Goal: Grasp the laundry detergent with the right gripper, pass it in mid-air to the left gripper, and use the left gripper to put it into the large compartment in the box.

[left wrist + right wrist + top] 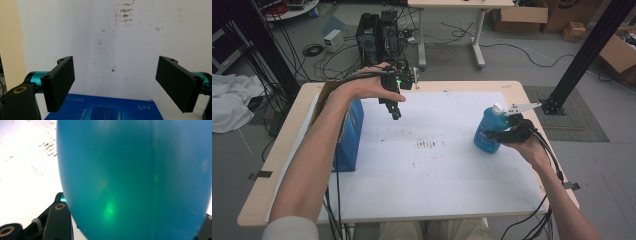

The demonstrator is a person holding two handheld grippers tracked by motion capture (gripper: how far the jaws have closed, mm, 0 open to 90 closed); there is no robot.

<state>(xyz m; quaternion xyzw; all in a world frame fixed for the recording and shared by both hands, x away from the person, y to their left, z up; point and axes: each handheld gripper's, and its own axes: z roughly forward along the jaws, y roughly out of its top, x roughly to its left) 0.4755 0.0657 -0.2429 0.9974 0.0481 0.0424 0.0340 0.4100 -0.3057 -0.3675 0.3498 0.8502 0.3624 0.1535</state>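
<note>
bottle point(488, 131): blue, white cap, upright on table point(437, 165), between the right fingers
right gripper point(507, 131): fingers clamped on bottle's sides
left gripper point(394, 107): fingers wide apart, nothing held, hanging over the table
box point(348, 135): blue, below and just behind left fingers
stains point(430, 144): dark smudges ahead of left fingers

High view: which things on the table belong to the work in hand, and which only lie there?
In the work:
- blue bottle, gripped by the right gripper
- left gripper, open, above the white board

Only lying about:
- blue box at the table's left edge
- dark stains on the board
</note>
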